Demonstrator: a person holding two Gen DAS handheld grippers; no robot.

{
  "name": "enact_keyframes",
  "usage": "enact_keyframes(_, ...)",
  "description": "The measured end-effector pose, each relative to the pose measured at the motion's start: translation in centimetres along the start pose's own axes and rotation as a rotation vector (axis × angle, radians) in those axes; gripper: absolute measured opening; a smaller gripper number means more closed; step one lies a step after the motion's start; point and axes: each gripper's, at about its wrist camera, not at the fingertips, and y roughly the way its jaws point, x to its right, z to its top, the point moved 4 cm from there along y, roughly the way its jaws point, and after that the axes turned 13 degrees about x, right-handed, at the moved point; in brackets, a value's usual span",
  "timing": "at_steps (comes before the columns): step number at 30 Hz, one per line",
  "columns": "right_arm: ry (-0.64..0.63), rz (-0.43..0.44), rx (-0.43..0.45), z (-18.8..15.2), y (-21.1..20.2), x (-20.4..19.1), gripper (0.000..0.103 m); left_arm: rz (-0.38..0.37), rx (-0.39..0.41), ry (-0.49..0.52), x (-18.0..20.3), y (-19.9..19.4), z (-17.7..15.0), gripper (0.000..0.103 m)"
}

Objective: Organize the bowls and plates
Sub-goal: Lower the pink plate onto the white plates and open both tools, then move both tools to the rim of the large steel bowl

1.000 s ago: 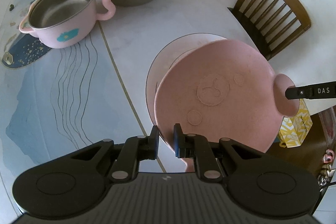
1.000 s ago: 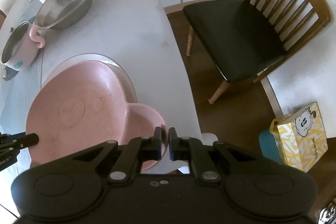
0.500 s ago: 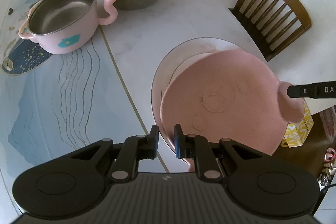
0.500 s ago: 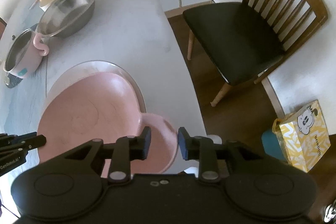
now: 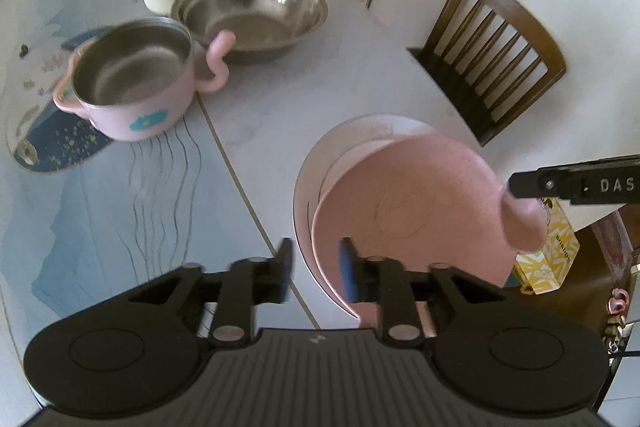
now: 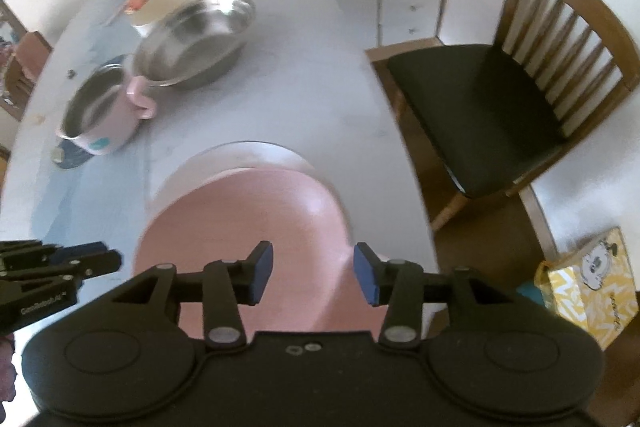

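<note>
Both tools were clamped on the pink plate's edges a second ago; now the left tool and right tool are opening, pads clear of it. The pink plate lies on the pale plate near the bench edge (stacking looks done), just ahead of both tools. Farther off: pink pot, steel bowl.

Left hand-held gripper and right hand-held gripper point downward, jaws opening
</note>
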Motion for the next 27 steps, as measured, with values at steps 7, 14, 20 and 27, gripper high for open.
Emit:
enact_keyframes(7,-0.067,0.058,0.071,1.2,-1.9,-4.2,0.065,-0.005,0.101,0.006,-0.6,-2.9,1.9,0.051)
enact_keyframes(14,-0.104,0.087,0.147,3.0,-3.7,-7.8,0.079,0.020,0.218,0.010,-1.8,-6.2,4.8,0.063)
enact_keyframes(20,-0.141,0.093,0.196,4.3,-4.5,-10.2,0.088,0.032,0.289,0.022,-2.5,-7.8,6.8,0.072)
enact_keyframes(27,-0.158,0.092,0.250,7.2,-3.4,-11.1,0.100,0.068,0.345,0.013,-4.0,-7.5,9.6,0.078)
